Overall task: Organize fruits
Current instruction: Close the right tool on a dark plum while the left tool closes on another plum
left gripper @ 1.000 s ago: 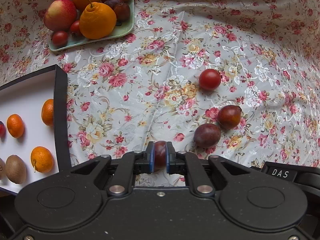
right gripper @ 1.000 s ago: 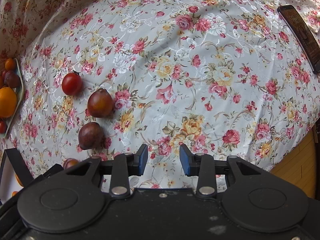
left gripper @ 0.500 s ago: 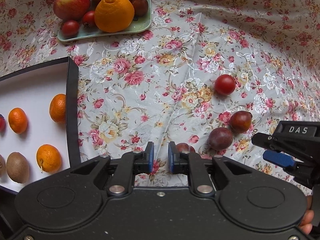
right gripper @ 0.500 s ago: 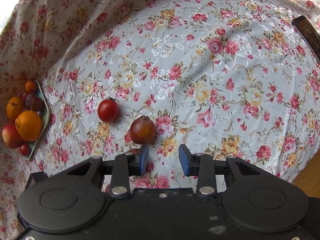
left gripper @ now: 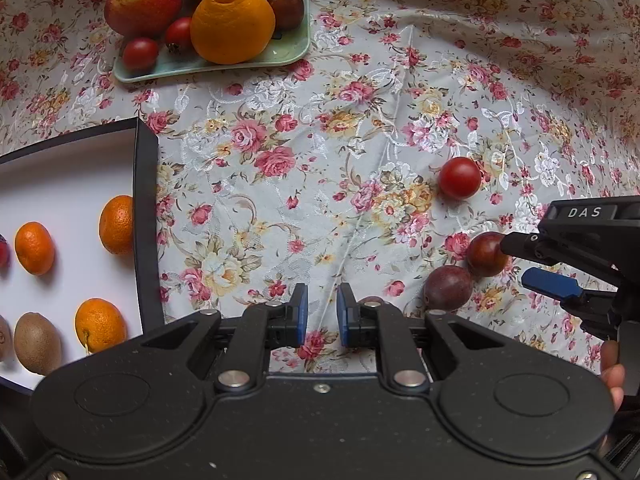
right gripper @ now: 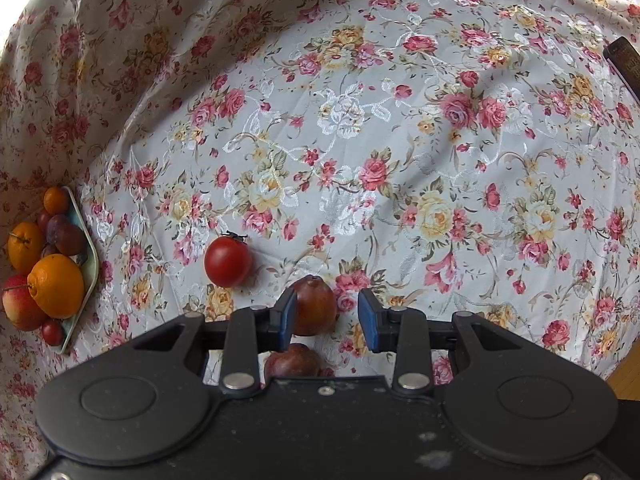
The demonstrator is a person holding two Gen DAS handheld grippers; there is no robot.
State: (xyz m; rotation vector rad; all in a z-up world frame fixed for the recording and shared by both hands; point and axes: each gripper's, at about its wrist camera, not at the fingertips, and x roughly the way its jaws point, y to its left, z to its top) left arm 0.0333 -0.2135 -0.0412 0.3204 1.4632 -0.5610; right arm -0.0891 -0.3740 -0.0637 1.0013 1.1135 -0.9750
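Observation:
Three loose fruits lie on the floral cloth: a red tomato (left gripper: pixel 459 178) (right gripper: pixel 227 262), a red-brown plum (left gripper: pixel 484 254) (right gripper: pixel 314 310) and a dark purple plum (left gripper: pixel 448 288) (right gripper: pixel 292 362). My right gripper (right gripper: pixel 327 316) is open around the red-brown plum, which sits close to its left pad. From the left wrist view the right gripper (left gripper: pixel 513 261) reaches in from the right edge. My left gripper (left gripper: pixel 322 316) is open and holds nothing. A small dark plum (left gripper: pixel 370 301) peeks out just behind its right finger.
A green plate (left gripper: pixel 288 52) (right gripper: pixel 90 264) at the back holds an apple, oranges, plums and small tomatoes. A black-rimmed white tray (left gripper: pixel 146 220) on the left holds mandarins and kiwis. A dark flat object (right gripper: pixel 624 68) lies at the far right edge of the cloth.
My left gripper opened, let the small plum down on the cloth and drew back. My right gripper moved in over the loose fruits until its fingers straddle the red-brown plum.

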